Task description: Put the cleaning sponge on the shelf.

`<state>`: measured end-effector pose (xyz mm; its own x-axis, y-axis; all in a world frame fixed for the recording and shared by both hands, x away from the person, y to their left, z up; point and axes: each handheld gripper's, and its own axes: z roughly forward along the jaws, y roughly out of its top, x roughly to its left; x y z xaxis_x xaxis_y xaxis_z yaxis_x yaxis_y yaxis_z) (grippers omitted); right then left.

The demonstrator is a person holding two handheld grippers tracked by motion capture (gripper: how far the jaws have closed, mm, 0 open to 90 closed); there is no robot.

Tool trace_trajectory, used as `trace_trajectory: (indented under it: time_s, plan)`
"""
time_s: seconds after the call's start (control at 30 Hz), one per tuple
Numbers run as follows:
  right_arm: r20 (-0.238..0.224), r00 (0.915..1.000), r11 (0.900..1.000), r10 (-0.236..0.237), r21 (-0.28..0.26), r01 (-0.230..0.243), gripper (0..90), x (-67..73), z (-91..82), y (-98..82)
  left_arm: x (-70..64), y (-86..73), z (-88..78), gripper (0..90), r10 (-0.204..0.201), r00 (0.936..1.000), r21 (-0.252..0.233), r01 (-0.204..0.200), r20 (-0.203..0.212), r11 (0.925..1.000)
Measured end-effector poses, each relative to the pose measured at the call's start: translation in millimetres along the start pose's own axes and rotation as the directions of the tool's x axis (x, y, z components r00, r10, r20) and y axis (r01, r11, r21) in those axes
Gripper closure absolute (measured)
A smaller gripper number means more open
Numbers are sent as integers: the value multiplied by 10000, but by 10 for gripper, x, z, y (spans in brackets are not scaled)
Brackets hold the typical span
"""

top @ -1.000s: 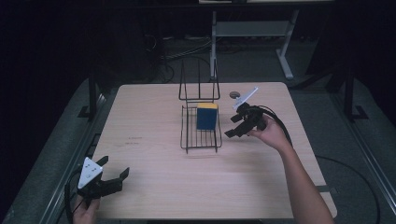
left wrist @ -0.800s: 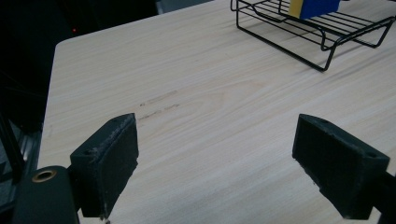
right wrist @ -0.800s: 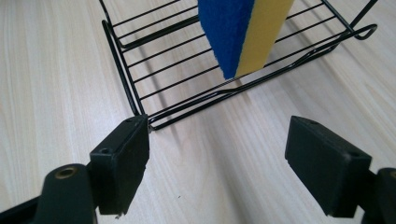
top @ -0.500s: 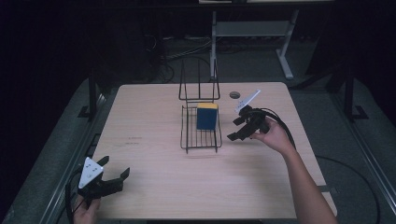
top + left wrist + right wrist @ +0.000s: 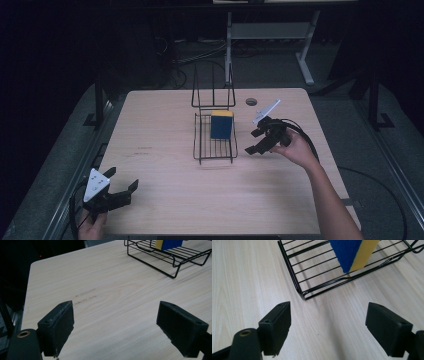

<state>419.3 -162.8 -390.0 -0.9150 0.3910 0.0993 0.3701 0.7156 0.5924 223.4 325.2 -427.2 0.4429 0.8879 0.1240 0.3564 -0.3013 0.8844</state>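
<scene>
A black wire rack [image 5: 215,145] stands mid-table, and a blue and yellow sponge [image 5: 221,124] leans upright inside it. My right gripper [image 5: 258,141] hovers just right of the rack, open and empty. Along its jaws I see the rack's corner [image 5: 302,296] and the sponge [image 5: 353,253] beyond. My left gripper [image 5: 121,187] rests open near the table's front left corner, far from the rack. Looking along its jaws, the rack [image 5: 175,258] and sponge [image 5: 167,243] lie at the far top right.
The wooden table [image 5: 165,165] has a small round grommet hole [image 5: 251,101] at the back. A tall wire back panel [image 5: 213,92] rises behind the rack. A white table frame [image 5: 272,35] and dark floor lie beyond.
The right gripper has drawn back a little from the rack, toward the right and the near side. The left gripper has stayed put.
</scene>
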Motion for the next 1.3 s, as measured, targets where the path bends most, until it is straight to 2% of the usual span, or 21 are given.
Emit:
trace_trajectory:
  time_s: [0.13,0.2,0.27,0.33,0.5,0.57,0.63,1.03,1.3]
  plan:
    - [-26,10000,9999,71,97,-71,198,14,5,-56,-4,-1,4,139,-11,10000,-2,11,12,10000]
    - [-208,9996,9996,190,230,-185,195,6,17,-76,-6,-2,6,139,-39,10000,23,39,4,10000]
    - [-83,9999,9998,144,135,-143,198,33,10,-102,-9,0,4,139,-32,10000,4,32,14,10000]
    - [-196,9995,9997,231,28,-231,198,34,4,-130,-15,3,1,139,-18,10000,0,18,11,10000]
    - [-183,9994,9995,281,127,-279,197,46,1,-207,-18,2,8,139,-6,10000,27,6,22,10000]
    - [-40,9998,9998,182,49,-182,198,65,-14,-227,-22,3,9,139,-15,10000,14,15,29,10000]
    - [-82,9993,9993,367,-23,-367,197,77,-35,-248,-23,5,12,139,13,10000,23,-13,19,10000]
    - [23,9993,9993,375,43,-375,191,137,-69,-406,-19,-2,16,139,-41,10000,73,41,22,10000]
    - [76,9993,9993,355,-114,-354,191,195,-101,-511,-20,2,11,139,-15,10000,45,15,-5,10000]
